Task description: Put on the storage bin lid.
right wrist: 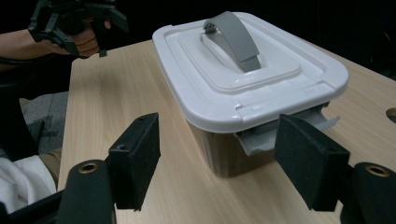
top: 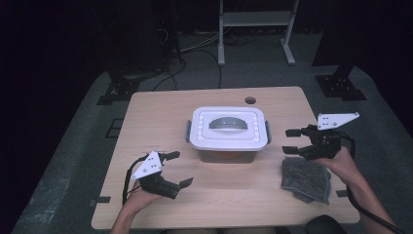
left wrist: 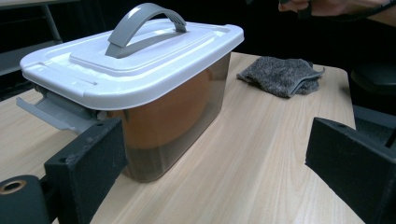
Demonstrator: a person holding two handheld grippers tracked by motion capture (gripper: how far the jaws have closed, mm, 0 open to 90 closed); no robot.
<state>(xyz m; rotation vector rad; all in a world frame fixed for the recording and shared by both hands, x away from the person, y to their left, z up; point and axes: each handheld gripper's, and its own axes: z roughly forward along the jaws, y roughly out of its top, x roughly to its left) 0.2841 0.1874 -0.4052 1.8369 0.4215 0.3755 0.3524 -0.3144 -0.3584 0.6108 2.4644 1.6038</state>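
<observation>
bare table (top: 160,112) left of the lidded box (top: 228,128); grey cloth (top: 306,178) at its right

A dim lab or recording studio set up around one test table

A pale wood-laminate table (top: 160,109) stands on grey carpet (top: 73,161), with black cables (top: 202,53) trailing across the floor, black stand bases (top: 341,87) at the table's corners, a white metal-framed rack (top: 255,24) behind, and dark walls all around.
</observation>
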